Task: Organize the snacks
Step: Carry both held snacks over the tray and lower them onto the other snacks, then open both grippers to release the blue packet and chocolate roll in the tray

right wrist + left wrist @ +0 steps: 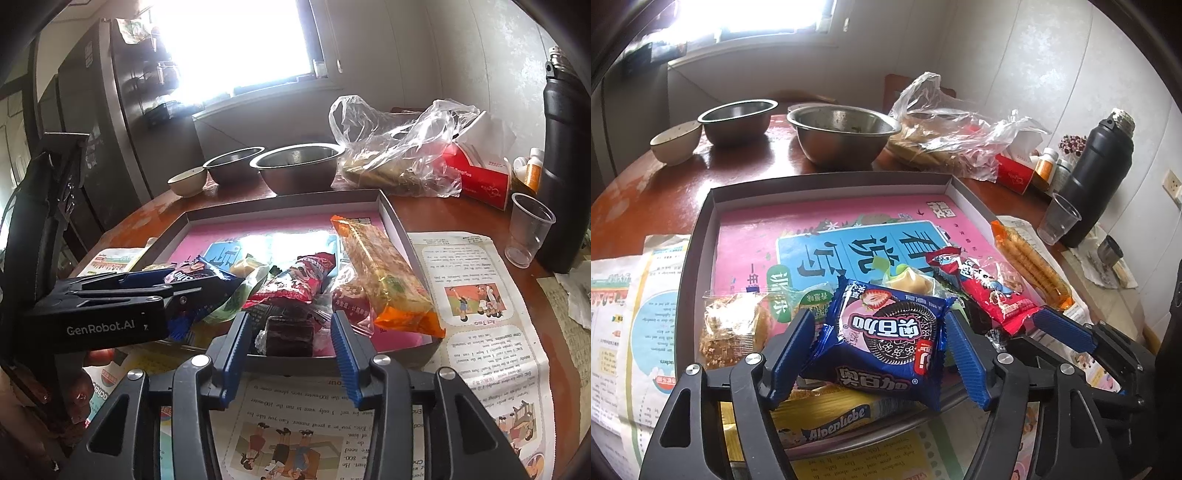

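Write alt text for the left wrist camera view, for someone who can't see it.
The left gripper stands open around a blue cookie packet at the near edge of a shallow grey tray of snacks on a brown table. A red wrapper and an orange cracker pack lie to the right, with metal bowls behind.

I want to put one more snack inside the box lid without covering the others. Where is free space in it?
The far half of the grey box lid is bare, between its far wall and the snack pile. The near edge is crowded: blue cookie packet, red packet, orange wafer pack, and both grippers.
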`<state>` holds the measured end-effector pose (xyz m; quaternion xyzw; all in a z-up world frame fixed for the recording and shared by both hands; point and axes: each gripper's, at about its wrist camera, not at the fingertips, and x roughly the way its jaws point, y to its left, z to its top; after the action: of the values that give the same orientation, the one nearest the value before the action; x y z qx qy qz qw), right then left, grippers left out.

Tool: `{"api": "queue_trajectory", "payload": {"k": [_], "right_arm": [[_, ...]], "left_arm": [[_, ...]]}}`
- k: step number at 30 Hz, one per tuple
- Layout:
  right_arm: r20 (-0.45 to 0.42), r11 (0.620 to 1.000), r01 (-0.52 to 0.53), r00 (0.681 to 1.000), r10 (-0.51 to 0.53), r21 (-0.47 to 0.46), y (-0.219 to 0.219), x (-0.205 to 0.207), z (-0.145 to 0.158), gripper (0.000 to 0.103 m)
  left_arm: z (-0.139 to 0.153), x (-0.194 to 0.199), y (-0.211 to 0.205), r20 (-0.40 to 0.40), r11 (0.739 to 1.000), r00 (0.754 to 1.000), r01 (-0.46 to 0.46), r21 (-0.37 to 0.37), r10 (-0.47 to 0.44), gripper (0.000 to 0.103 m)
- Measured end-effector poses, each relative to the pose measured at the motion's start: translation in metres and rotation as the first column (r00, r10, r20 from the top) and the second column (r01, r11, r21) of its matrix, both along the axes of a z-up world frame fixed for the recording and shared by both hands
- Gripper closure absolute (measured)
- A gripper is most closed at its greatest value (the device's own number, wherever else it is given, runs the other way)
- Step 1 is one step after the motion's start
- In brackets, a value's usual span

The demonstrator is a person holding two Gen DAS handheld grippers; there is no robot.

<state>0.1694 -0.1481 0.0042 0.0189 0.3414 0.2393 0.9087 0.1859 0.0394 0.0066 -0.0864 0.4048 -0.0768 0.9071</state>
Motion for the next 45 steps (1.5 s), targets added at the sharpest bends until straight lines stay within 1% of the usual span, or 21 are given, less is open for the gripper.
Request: {"api": "queue_trajectory", "payload": {"k": [8, 12, 26, 27, 29, 30, 36, 38, 45], "right_arm": [[0.000, 1.000, 0.008, 1.000, -0.008, 0.000, -0.002, 0.001, 0.001, 0.057], [-0.002, 1.000, 0.008, 1.000, -0.008, 0.003, -0.003, 0.000, 0.001, 0.057], [0.010, 1.000, 0.011, 1.000, -0.011, 0.014, -0.006, -0.002, 0.008, 0.056], [0.013, 1.000, 0.013, 1.000, -0.013, 0.013, -0.006, -0.003, 0.009, 0.056], [0.013, 1.000, 0.019, 1.000, -0.020, 0.013, -0.007, -0.003, 0.010, 0.050], [0.016, 1.000, 0.022, 1.000, -0.022, 0.017, -0.008, -0.003, 0.011, 0.049], [0.036, 0.999, 0.041, 0.999, -0.042, 0.028, -0.014, -0.006, 0.017, 0.047], [0.047, 0.998, 0.049, 0.998, -0.051, 0.028, -0.016, -0.008, 0.019, 0.044], [0.081, 0.997, 0.073, 0.994, -0.075, 0.036, -0.024, -0.015, 0.030, 0.039]], "left_arm": [[0.001, -0.001, 0.002, 0.003, 1.000, 1.000, -0.009, -0.002, 0.009, 0.027], [0.004, -0.003, 0.003, 0.017, 1.000, 1.000, -0.013, 0.007, 0.013, 0.027], [0.014, -0.008, 0.008, 0.035, 0.999, 0.999, -0.034, -0.010, 0.034, 0.026], [0.015, -0.009, 0.009, 0.037, 0.999, 0.999, -0.037, -0.008, 0.037, 0.026], [0.017, -0.012, 0.009, 0.043, 0.999, 0.998, -0.045, -0.006, 0.045, 0.026], [0.019, -0.013, 0.010, 0.045, 0.999, 0.998, -0.048, -0.005, 0.048, 0.026], [0.025, -0.021, 0.012, 0.058, 0.998, 0.996, -0.061, 0.000, 0.061, 0.026], [0.027, -0.024, 0.012, 0.059, 0.998, 0.996, -0.062, -0.002, 0.062, 0.026], [0.032, -0.038, 0.010, 0.069, 0.998, 0.996, -0.064, 0.009, 0.063, 0.026]]}}
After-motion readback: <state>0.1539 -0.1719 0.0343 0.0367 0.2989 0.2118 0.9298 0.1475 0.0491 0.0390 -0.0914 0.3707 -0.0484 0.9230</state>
